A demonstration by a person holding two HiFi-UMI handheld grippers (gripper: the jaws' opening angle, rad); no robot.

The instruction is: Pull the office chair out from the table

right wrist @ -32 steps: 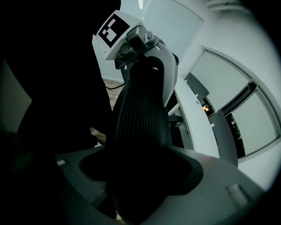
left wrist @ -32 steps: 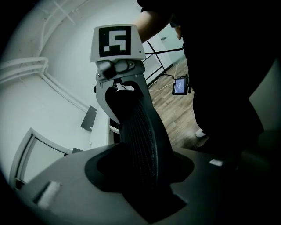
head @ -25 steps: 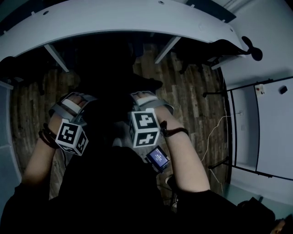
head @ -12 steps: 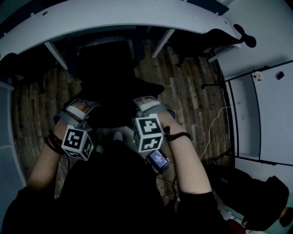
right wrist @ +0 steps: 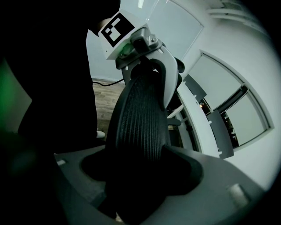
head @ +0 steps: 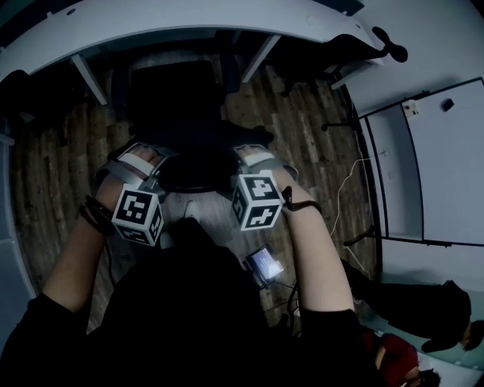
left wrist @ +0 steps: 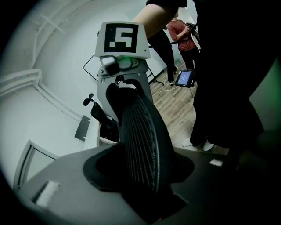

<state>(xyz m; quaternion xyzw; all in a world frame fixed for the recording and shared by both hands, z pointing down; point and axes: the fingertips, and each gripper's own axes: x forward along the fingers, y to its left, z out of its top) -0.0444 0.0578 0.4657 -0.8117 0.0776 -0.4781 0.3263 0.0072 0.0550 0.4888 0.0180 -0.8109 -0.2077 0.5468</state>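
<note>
In the head view the black office chair (head: 178,106) stands on the wood floor just in front of the white curved table (head: 189,23), its seat out from under the edge. My left gripper (head: 151,168) and right gripper (head: 246,160) are each shut on the top rim of its mesh backrest (head: 198,180), one at either end. The left gripper view shows the ribbed mesh backrest (left wrist: 140,140) clamped in my left gripper (left wrist: 145,176), with the right gripper's marker cube (left wrist: 122,39) at the rim's far end. In the right gripper view the backrest (right wrist: 140,127) fills my right gripper (right wrist: 140,176).
White cabinet panels (head: 423,166) line the right side, and a cable (head: 344,189) trails on the floor there. Another dark chair (head: 363,45) sits at the table's right end. A small lit screen (head: 263,264) hangs by my right forearm. A person in dark clothes (head: 412,302) stands at the lower right.
The chair has rolled back out from under the table toward me with both grippers holding its backrest. The table edge has receded up the view. A bystander has come into sight at lower right.
</note>
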